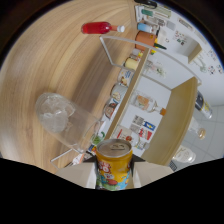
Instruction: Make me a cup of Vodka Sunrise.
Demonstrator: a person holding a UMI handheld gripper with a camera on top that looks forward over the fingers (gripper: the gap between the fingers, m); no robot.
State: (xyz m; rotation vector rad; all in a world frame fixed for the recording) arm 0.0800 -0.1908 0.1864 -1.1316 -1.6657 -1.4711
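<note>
Wood-grain laminate covers the desk [45, 65], pale brown with fine streaks running along its length; the whole scene appears tilted in the gripper view.

Gripper [115, 172]: its two pale, flat-faced fingers [80, 176] press on either side of a can [114, 164]. The can is cylindrical metal with a silver top and pull tab, and a yellow-orange printed wrap with small coloured graphics. It sits clamped between the fingers, close to the camera.

Just beyond the can and to one side stands a clear plastic cup [59, 117]. It is transparent and smooth-walled, holding irregular lumps of ice [52, 114].

Farther across the desk lies a bottle [100, 28], clear-bodied with red liquid inside and a white cap, resting on its side well apart from the cup.

A thin white wire-frame rack [125, 75] runs along the desk's edge beyond the can. Ranged along it is a row of small cans and jars [120, 92], rounded in form; their labels are too small to read. Beyond the rack, a white surface carries scattered packets and boxes [142, 127].
</note>
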